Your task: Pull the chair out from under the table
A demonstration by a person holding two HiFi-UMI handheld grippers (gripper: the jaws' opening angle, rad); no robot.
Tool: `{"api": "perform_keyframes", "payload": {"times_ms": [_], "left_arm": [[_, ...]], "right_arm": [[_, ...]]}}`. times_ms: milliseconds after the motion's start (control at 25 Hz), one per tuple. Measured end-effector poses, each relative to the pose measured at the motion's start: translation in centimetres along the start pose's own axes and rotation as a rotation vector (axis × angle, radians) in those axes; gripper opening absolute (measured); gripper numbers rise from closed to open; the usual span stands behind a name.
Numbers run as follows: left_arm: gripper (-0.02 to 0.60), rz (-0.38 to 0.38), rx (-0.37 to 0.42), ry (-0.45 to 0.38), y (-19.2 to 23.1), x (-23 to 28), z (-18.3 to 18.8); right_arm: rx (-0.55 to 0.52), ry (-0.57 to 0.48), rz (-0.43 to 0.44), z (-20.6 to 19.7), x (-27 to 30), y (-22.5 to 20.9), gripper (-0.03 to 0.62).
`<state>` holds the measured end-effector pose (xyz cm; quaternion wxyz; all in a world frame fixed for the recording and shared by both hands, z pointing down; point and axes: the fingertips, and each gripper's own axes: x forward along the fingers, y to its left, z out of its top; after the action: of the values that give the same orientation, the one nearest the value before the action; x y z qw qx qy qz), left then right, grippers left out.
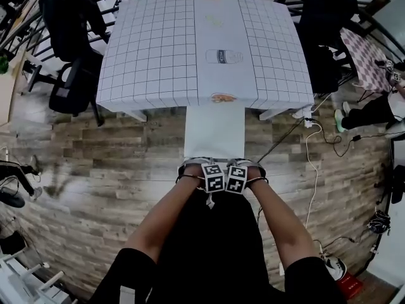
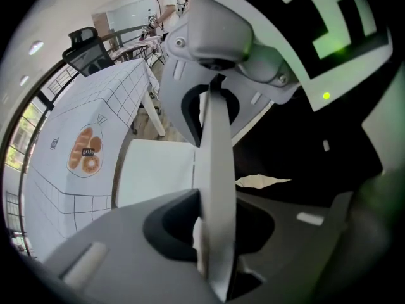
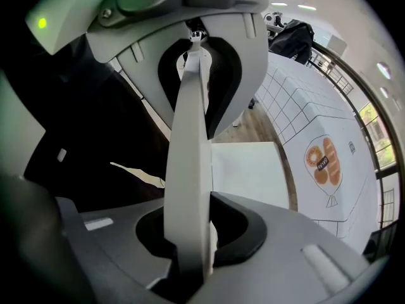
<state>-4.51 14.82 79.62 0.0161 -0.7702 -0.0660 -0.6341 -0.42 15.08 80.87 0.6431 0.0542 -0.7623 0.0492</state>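
A white chair stands partly out from under the table [image 1: 152, 56], which wears a grid-patterned cloth. Its seat [image 1: 214, 130] reaches from the table's near edge toward me. Both grippers sit side by side on the top edge of the backrest. In the head view my left gripper [image 1: 212, 171] and right gripper [image 1: 237, 171] show mostly as their marker cubes, with the jaws hidden below. In the left gripper view the thin white backrest [image 2: 214, 151] runs between the jaws, and the seat [image 2: 155, 170] lies beyond. The right gripper view shows the same backrest [image 3: 190, 163] clamped, with the seat [image 3: 250, 170] beyond it.
A black office chair [image 1: 73, 75] stands at the table's left, and another black chair [image 1: 326, 40] at its right. White cables [image 1: 311, 163] trail over the wooden floor to my right. A person [image 2: 166, 5] stands far behind the table. My legs are directly behind the chair.
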Motion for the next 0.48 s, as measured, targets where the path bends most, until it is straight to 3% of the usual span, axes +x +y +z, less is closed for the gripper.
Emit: {"api": "perform_keyframes", "payload": {"times_ms": [480], "left_arm": [[0.086,-0.005,-0.053,0.003,-4.9,0.3,0.5]], "right_arm": [[-0.037,0.003,0.027,-0.6,0.0,4.5,0.077]]}}
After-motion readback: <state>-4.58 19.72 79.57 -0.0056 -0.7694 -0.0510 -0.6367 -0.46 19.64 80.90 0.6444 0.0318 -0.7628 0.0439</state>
